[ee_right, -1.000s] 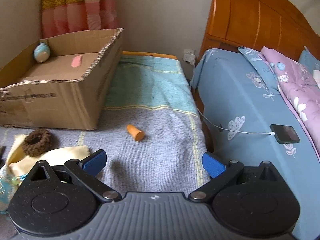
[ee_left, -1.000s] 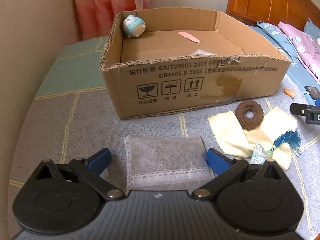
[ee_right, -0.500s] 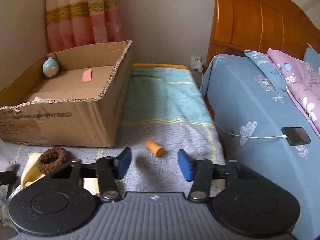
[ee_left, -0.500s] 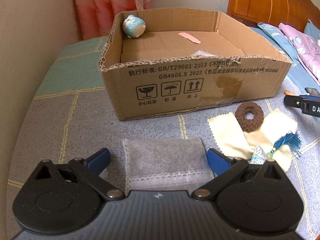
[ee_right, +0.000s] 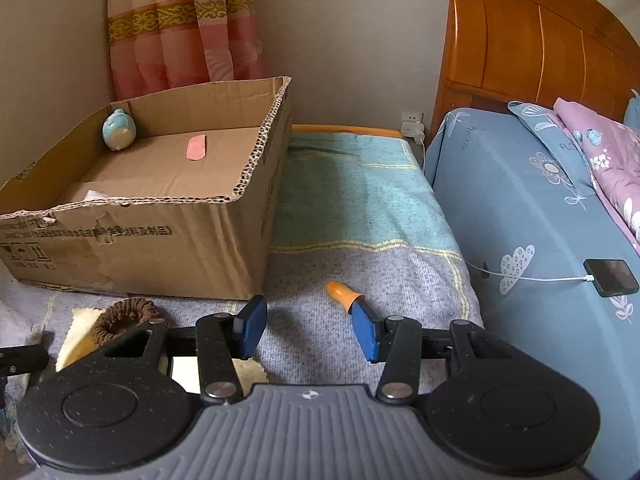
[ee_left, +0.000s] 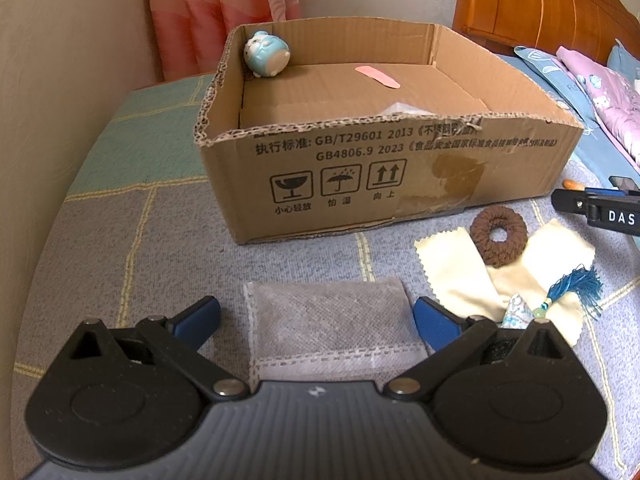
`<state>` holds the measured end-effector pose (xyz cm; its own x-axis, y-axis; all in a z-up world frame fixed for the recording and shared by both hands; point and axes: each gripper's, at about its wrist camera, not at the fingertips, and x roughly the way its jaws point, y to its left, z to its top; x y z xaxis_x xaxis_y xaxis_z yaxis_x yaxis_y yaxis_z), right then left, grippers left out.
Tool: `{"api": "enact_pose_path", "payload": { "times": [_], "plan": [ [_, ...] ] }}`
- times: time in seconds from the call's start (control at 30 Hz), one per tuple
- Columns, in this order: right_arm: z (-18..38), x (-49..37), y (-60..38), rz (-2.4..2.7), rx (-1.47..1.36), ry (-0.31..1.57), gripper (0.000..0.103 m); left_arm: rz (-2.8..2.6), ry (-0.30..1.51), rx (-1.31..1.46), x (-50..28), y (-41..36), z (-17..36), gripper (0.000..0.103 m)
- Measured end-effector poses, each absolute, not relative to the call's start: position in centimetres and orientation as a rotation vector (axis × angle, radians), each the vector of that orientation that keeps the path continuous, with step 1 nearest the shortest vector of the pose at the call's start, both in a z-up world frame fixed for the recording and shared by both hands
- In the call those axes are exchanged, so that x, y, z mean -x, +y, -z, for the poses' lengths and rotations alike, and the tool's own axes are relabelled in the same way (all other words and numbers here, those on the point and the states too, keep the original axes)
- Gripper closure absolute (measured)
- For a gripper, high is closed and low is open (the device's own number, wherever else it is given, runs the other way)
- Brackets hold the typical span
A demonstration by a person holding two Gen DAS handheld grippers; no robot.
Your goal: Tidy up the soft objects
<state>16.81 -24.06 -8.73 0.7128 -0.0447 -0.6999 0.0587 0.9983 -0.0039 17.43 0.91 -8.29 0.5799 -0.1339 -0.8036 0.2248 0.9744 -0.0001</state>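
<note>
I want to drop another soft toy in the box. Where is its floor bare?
Bare between the blue plush toy in the far-left corner and the pink strip. Outside the cardboard box, its right front is crowded: brown scrunchie, yellow cloths.

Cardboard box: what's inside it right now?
Inside the cardboard box: a blue-white plush toy in the far left corner and a pink strip on the floor. Something white pokes up behind the near wall, which hides the rest.

Left claw (ee_left: 315, 318) gapes wide and empty; right claw (ee_right: 309, 330) is half-parted, empty.
</note>
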Motion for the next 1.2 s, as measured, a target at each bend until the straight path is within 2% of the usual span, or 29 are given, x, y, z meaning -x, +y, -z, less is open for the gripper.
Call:
{"api": "enact_pose_path", "payload": {
  "times": [0.33,0.47,0.77,0.83,0.87,0.97,1.07,1.2],
  "plan": [
    [8.8,-17.2,-25.0,0.093,0.000,0.753,0.054,0.210,0.929,-0.105,-17.5,0.9,8.3,0.000],
    [9.2,-17.9,-25.3,0.081,0.033,0.751,0.066,0.210,0.929,-0.105,-17.5,1.0,8.3,0.000],
    [9.0,-17.6,-25.3,0.029,0.074,0.750,0.073,0.208,0.929,-0.103,-17.5,0.9,8.4,0.000],
    [9.1,-17.8,-25.4,0.022,0.077,0.750,0.077,0.204,0.932,-0.103,-17.5,0.9,8.3,0.000],
    [9.1,-17.8,-25.5,0.016,0.084,0.751,0.082,0.201,0.933,-0.103,-17.6,0.9,8.2,0.000],
    [9.0,-17.7,-25.2,0.004,0.117,0.751,0.087,0.196,0.935,-0.107,-17.6,0.8,8.2,0.000],
    [8.8,-17.3,-25.0,0.009,0.132,0.744,0.089,0.199,0.928,-0.120,-17.3,0.6,8.1,0.005],
    [8.3,-16.6,-25.3,0.008,0.127,0.739,0.089,0.227,0.924,-0.122,-16.9,0.2,7.7,0.021]
  ]
}}
